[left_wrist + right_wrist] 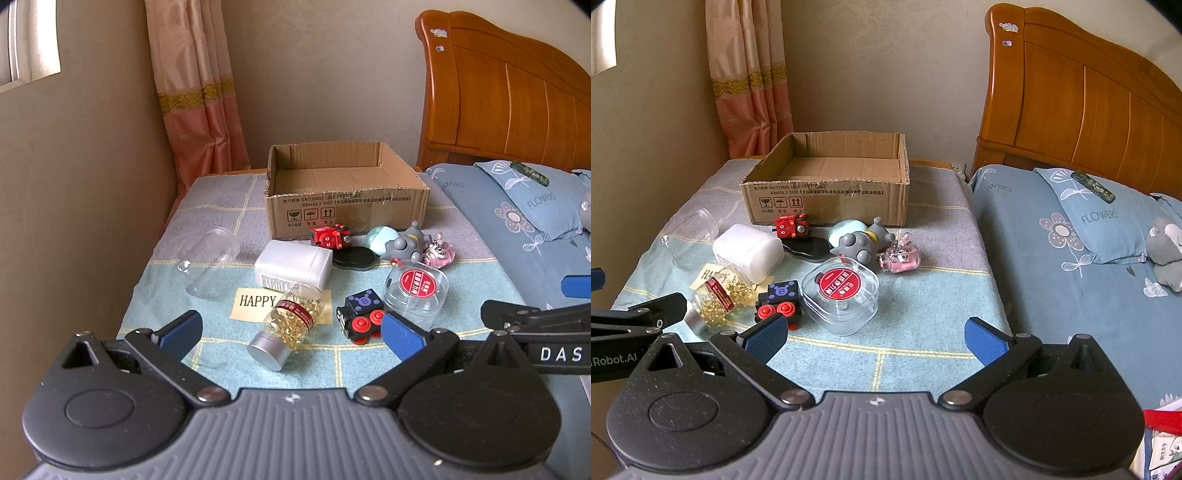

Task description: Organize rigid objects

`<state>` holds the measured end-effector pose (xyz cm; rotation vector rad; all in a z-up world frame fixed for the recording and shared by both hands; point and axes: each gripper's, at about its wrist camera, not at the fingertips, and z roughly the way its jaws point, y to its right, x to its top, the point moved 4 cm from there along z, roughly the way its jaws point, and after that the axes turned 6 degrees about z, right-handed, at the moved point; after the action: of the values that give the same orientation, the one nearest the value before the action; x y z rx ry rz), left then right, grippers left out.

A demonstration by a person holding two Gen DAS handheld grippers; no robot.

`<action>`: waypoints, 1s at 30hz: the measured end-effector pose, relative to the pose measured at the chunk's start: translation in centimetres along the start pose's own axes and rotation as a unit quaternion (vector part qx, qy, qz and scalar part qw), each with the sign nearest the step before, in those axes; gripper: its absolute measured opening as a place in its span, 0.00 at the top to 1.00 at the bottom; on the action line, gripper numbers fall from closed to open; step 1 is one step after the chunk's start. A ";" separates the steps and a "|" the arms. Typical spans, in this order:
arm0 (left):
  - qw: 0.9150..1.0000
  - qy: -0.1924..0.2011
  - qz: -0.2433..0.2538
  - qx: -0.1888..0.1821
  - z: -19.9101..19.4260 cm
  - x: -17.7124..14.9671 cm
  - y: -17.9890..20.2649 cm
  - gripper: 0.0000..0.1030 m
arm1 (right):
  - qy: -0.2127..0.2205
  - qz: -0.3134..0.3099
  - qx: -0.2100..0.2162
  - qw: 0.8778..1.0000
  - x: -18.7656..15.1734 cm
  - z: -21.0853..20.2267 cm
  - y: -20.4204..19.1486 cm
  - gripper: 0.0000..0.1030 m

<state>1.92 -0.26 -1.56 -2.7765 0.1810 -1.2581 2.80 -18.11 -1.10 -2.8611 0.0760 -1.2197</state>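
An empty cardboard box [347, 192] [827, 192] stands at the back of a cloth-covered table. In front of it lie a capsule bottle [291, 321] [718, 299], a white jar [291, 267] [750, 251], a black cube with red buttons [360, 314] [779, 302], a clear tub with a red label [415, 290] [842, 295], a red toy train [328, 236] [792, 226], a grey figure [404, 245] [862, 245] and a pink bottle [901, 256]. My left gripper [291, 338] is open above the capsule bottle's near end. My right gripper [875, 338] is open over bare cloth, near the tub.
A clear empty jar [212, 254] [689, 232] lies at the table's left. A black oval pad [352, 256] sits by the train. The bed [1071, 258] with a blue pillow borders the table's right side. A wall and curtain close the left and back.
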 end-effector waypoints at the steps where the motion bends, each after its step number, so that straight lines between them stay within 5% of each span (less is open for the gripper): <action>1: 1.000 0.000 0.001 -0.001 0.0 0.0 0.0 0.01 | 0.000 0.000 0.000 1.000 0.0 0.0 0.0 0.00; 30: 1.000 0.008 0.005 -0.019 0.6 0.3 0.2 0.01 | 0.003 -0.010 -0.007 1.000 0.7 0.5 0.0 0.00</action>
<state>2.61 -0.46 -1.75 -2.7939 0.2217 -1.2870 3.66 -18.12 -0.89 -2.8776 0.0578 -1.2356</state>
